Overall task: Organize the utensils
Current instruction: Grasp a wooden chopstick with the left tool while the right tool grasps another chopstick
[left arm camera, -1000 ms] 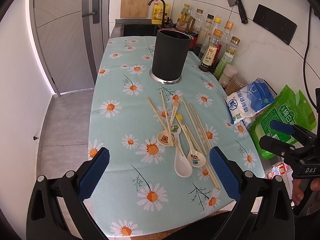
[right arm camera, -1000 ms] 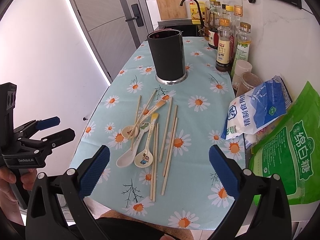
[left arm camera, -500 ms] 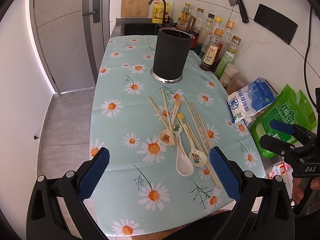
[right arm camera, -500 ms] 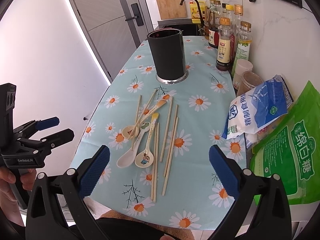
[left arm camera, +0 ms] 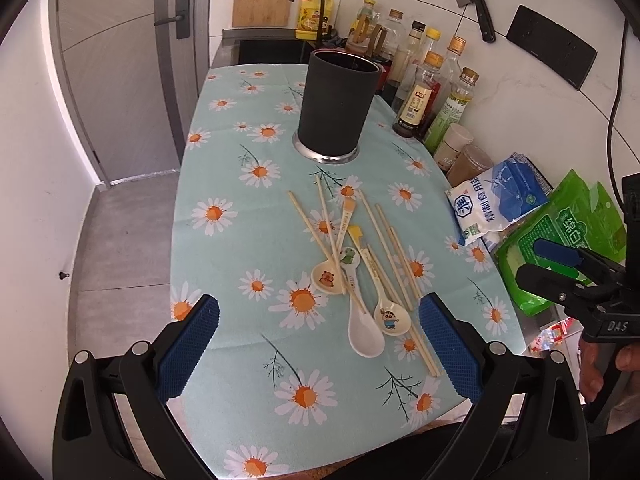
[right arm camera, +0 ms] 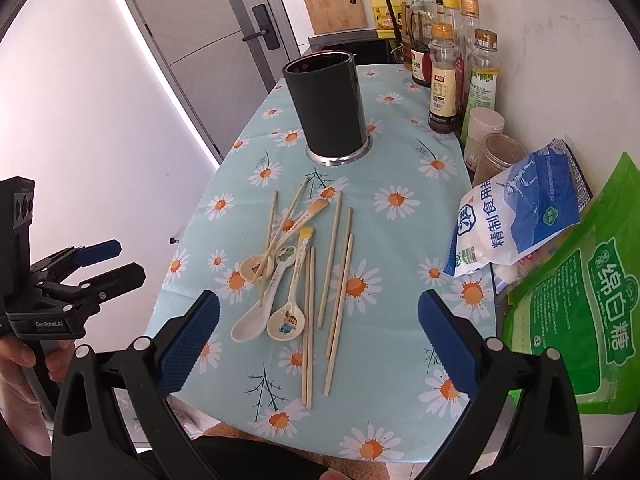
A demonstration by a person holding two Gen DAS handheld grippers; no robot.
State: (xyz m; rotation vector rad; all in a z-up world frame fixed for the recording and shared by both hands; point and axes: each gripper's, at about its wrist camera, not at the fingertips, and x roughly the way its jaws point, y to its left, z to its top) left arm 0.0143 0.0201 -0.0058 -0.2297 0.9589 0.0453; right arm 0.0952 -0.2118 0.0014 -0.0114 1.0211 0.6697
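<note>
- We hold the left hand-held gripper over the near edge of the table, its blue pads spread wide apart with nothing between them.
- Our right hand-held gripper hangs over the same edge, likewise spread apart and empty.
- The chopsticks lie loose on the daisy cloth in the middle of the table, some crossing the spoons.
- We count three spoons: one plain white, two with cartoon prints; chopsticks lie across the bowl of the farthest, partly hiding it.
- The black utensil holder stands upright beyond the pile, well apart from it; we cannot see what lies inside.
- Bottles crowd the wall side; their labels are too small to read.
- The green bag is cut off by the frame edge, and the white-and-blue bag lies against it.
</note>
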